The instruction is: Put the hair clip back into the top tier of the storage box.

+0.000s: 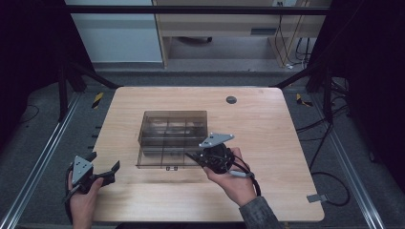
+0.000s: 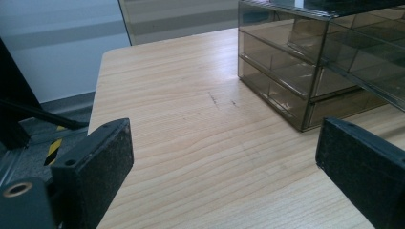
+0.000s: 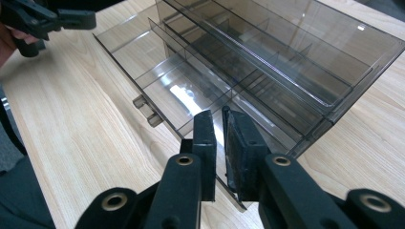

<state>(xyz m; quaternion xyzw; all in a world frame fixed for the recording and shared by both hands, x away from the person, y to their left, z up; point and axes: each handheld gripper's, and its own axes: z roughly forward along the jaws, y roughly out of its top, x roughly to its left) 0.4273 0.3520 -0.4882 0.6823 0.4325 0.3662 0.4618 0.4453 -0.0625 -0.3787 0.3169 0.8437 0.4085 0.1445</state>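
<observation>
- The smoky clear drawer cabinet (image 1: 174, 131) sits near the middle of the wooden table (image 1: 267, 124); I take it as my landmark.
- Its bottom drawer (image 1: 165, 158) is pulled out toward my side, and the small handle (image 1: 171, 168) on its front points at me.
- In the right gripper view the drawer (image 3: 157, 81) shows bare dividers, and the handle (image 3: 145, 110) sticks out from the front wall.
- My right gripper (image 1: 195, 156) is at the drawer's right front corner, just in front of the cabinet.
- Its jaws stand narrow, nearly together; in the right gripper view (image 3: 218, 143) the thin side wall of the drawer runs up into the slit between them. I can't tell whether the pads actually press on it.
- My right hand (image 1: 234, 179) comes in from the near right of the cabinet, wrist angled toward it, grey plate on top, cable trailing over the knuckles.
- My left gripper (image 1: 102, 167) is well to the left of the cabinet, at the table's near left corner, jaws wide apart with nothing between them.
- The left gripper view has bare table (image 2: 191, 143) between those jaws, with the cabinet (image 2: 305, 71) ahead and to the right.
- My left hand (image 1: 83, 195) holds that gripper level, aimed loosely toward the cabinet.
</observation>
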